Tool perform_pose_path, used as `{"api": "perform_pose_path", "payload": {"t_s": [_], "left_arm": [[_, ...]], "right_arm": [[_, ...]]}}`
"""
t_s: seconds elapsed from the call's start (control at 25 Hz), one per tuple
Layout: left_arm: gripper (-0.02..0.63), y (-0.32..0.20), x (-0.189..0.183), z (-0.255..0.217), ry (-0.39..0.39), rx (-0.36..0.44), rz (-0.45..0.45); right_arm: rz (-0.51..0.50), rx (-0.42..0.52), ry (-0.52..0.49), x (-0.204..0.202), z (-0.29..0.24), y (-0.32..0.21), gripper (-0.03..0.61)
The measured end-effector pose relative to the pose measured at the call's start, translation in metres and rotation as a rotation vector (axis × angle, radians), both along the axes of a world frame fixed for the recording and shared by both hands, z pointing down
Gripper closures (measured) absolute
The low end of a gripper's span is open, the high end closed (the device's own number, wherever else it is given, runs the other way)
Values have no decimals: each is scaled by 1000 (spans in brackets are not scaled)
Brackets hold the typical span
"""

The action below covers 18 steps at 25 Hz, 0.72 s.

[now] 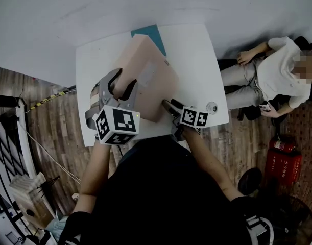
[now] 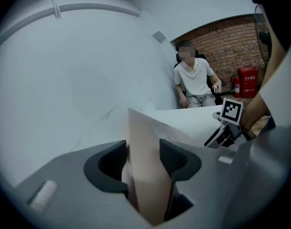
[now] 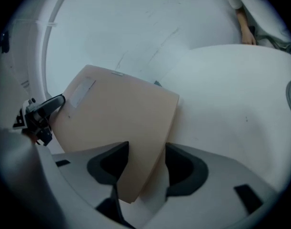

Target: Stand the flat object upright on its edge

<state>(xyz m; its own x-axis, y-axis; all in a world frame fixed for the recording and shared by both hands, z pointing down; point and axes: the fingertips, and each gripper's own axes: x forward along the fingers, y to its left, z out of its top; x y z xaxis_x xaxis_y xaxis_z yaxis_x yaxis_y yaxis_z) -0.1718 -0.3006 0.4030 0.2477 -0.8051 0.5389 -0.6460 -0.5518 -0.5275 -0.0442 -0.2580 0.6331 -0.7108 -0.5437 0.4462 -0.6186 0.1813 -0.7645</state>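
Right now the flat box [image 1: 151, 70] is up off its face and tilted over the middle of the white table [image 1: 199, 55], w/ both tools on its near side. The left gripper [image 1: 121, 84] is on the box's left edge. In the left gripper view that edge runs straight btwn the two dark pads and fills the gap, so the jaws are partway closed and clamped on it. The right gripper [image 1: 169, 106] is at the box's near right corner. In the right gripper view the corner drops down btwn the pads, tan face against one pad and box edge at the other, so it's also a hold, at a medium gap. In the head view the box's far corner overlaps a teal thing [image 1: 150, 33] at the table's back edge. Can't tell whether any edge of the box rests on the tabletop. A small round item [image 1: 212, 106] lies on the table just right of the right gripper, apart from the box. Off to the side a person [image 1: 278, 73] sits in a chair, and red extinguishers [image 1: 283, 154] stand nearby.
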Motion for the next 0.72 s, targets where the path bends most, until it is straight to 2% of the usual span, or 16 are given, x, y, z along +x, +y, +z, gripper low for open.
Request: {"api": "perform_pose_path", "payload": {"t_s": [0.24,0.52,0.64,0.72], "left_arm": [[390,3,11,-7,-21,31,46],[392,5,26,-8,-79,82,120],[393,6,31,-8,-88,90,149],[394,7,36,-7,-100,97,175]], "right_arm": [[-129,130,215,5,-9,-4,342],[-316,260,400,6,-19,-10,330],[-364,349,393,14,-38,-23,313],[-377,441,366,23,-64,-40,298]]}}
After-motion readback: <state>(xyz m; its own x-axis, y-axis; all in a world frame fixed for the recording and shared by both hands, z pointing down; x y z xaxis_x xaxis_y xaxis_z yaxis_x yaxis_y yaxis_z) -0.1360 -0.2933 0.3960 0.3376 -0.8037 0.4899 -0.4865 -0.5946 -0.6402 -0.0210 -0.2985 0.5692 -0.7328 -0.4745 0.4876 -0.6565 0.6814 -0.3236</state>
